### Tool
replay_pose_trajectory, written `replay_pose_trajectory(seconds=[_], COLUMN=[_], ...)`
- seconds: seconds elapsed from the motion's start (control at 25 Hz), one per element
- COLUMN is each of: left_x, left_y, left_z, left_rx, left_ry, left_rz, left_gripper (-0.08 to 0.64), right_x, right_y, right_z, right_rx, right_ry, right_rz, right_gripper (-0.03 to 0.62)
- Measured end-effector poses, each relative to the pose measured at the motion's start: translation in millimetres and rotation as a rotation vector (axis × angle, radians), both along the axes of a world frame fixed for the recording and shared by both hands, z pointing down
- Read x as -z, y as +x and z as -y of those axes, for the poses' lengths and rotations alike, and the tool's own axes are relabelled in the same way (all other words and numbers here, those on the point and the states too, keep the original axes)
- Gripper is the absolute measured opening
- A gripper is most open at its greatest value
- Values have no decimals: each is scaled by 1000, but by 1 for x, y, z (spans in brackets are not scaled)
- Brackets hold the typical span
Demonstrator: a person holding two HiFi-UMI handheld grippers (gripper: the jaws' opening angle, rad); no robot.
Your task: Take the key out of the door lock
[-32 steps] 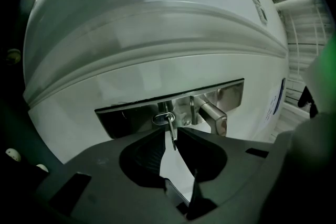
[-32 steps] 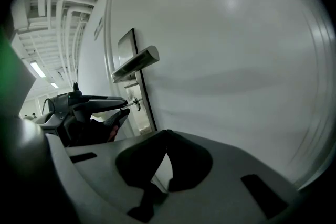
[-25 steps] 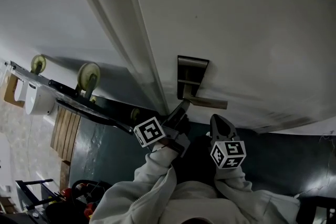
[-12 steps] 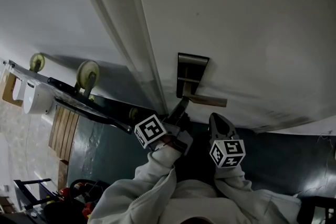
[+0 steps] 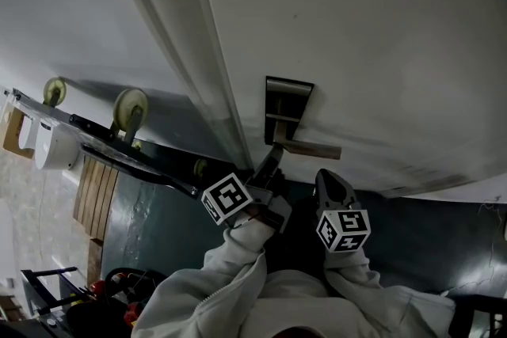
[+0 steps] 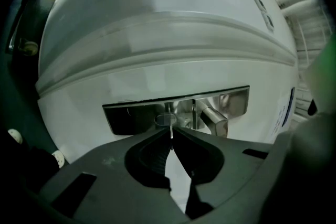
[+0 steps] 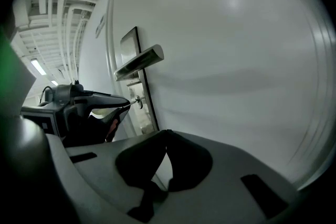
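Note:
A small metal key (image 6: 171, 134) sticks out of the lock in the steel plate (image 6: 136, 115) on the white door (image 5: 356, 28), beside the lever handle (image 6: 216, 119). My left gripper (image 6: 171, 140) points level at the lock. Its jaws have just been closing and now pinch the key's thin head between them. The right gripper view shows the same grip from the side, the left gripper (image 7: 122, 104) with the key (image 7: 138, 100) at its tip, under the handle (image 7: 140, 62). My right gripper (image 7: 167, 132) hangs back from the door, shut and empty. In the head view both grippers, left (image 5: 272, 160) and right (image 5: 327, 180), sit below the plate (image 5: 287, 100).
The door frame (image 5: 198, 51) runs diagonally just left of the lock. Further left a dark wheeled frame (image 5: 131, 111) and a white unit (image 5: 55, 150) stand by the wall, over a dark floor (image 5: 150, 210).
My left gripper has edged slightly closer to the lock plate. The right gripper has stayed where it was.

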State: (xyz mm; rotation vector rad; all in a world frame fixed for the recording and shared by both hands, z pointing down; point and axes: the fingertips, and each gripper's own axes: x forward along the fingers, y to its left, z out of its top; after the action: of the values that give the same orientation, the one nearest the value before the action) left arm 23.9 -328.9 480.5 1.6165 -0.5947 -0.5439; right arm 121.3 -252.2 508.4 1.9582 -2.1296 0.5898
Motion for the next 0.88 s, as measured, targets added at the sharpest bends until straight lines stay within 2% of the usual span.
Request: replay_pose_trajectory(seconds=[0.08, 0.24, 0.44, 0.88], left_x=[-2, 2, 3, 1], left_y=[-1, 1, 0, -6], left_z=[-1, 0, 0, -20], left_rx=[4, 8, 15, 9], left_ry=[-32, -85, -40, -51], left_rz=[-31, -148, -69, -84], left_gripper=[26, 26, 26, 26], right_x=[0, 1, 3, 1], right_y=[0, 2, 4, 3], right_z=[0, -1, -1, -4], right_rx=[2, -6, -12, -9], right_ry=[0, 4, 8, 13], right_rz=[0, 0, -2, -1], right_gripper=[52, 52, 52, 52])
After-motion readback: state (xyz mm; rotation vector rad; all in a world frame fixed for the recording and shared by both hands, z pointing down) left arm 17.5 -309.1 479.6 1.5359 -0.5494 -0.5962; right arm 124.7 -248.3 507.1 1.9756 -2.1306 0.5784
